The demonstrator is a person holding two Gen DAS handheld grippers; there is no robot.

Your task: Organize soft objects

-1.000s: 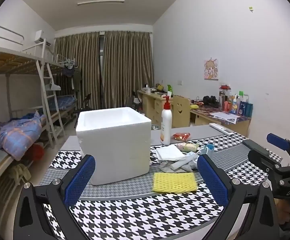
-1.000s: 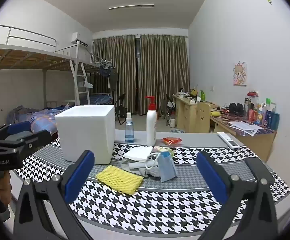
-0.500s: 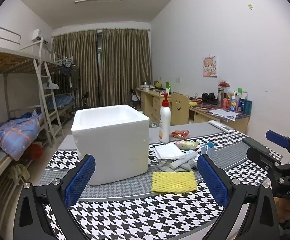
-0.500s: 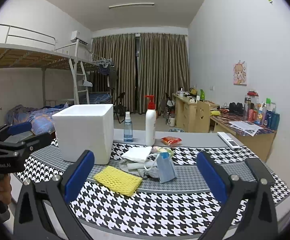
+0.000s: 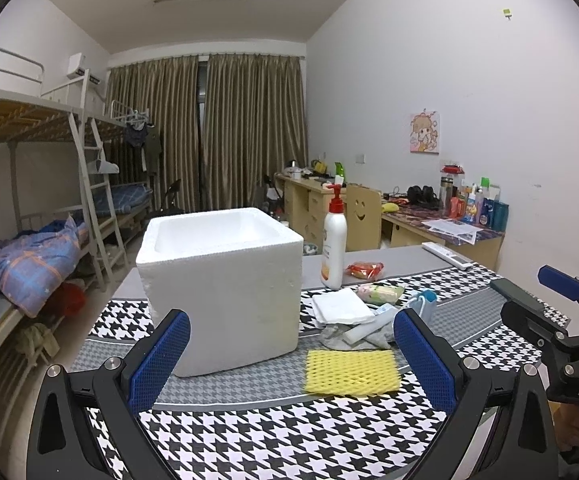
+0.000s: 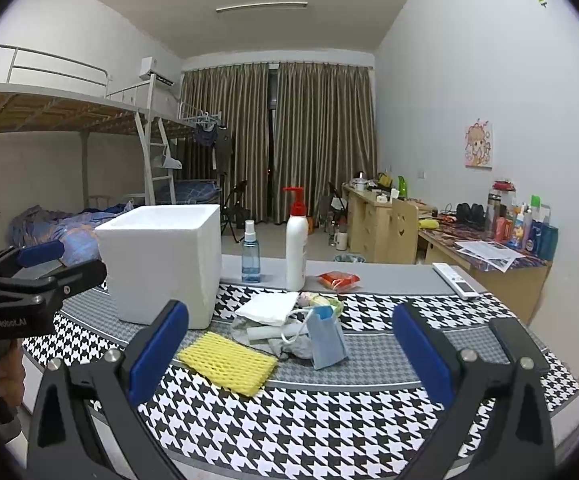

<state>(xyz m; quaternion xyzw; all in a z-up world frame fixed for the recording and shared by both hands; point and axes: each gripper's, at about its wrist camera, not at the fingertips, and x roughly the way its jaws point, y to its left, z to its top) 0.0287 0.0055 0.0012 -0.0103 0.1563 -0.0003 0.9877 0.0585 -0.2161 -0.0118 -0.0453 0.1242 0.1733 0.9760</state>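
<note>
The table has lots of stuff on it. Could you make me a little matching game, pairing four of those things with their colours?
Things:
1. foam box
2. mesh sleeve
3. pump bottle's cap
4. face mask

Colours:
a. red
b. blue
c. white
d. yellow

Pairs: 1-c, 2-d, 3-a, 4-b

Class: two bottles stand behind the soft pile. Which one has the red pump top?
The tall white bottle. The small blue bottle beside it is shorter, see-through, with a white sprayer.
</note>
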